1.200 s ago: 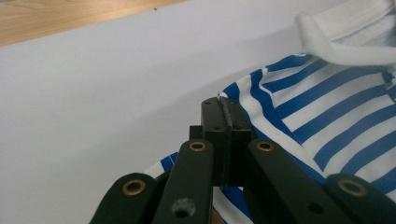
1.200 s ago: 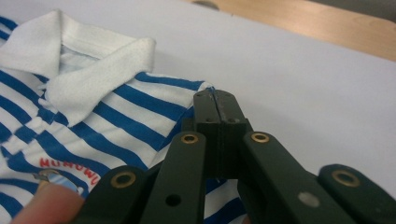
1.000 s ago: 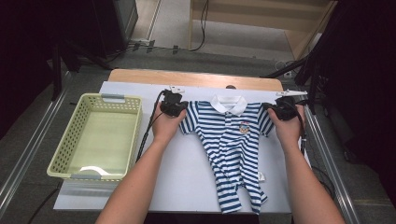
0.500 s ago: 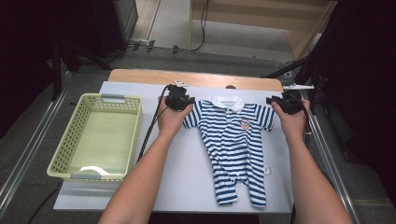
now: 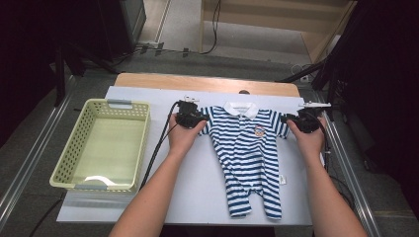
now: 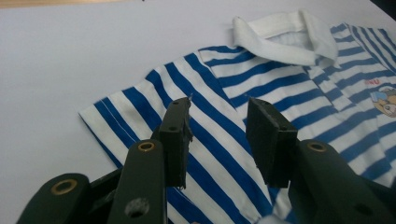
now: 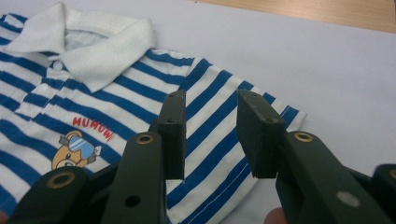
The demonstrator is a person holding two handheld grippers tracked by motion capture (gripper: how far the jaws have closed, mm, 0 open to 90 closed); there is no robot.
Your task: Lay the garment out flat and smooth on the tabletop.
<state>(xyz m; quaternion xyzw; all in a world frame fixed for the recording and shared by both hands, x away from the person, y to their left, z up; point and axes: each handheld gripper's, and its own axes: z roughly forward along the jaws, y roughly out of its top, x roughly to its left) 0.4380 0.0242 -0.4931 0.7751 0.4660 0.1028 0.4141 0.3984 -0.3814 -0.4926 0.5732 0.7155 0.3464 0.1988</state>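
Fingers of the left gripper have just been opening and stand parted over the romper's one striped sleeve, gripping nothing. The right gripper's fingers, likewise just opened, hang apart above the other sleeve. Spread flat, the romper lies on the white counter, collar away from the person, a basket well to its left.

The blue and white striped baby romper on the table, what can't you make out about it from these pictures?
- High view: the chest badge on the blue and white striped baby romper is too small to read, as is the small white tag at its side.
- Left gripper view: the badge is cut off by the right edge.
- Right gripper view: the cartoon bear print is partly hidden behind the right gripper, whose jaws stand apart.
- Sleeve undersides: hidden against the white table sheet.
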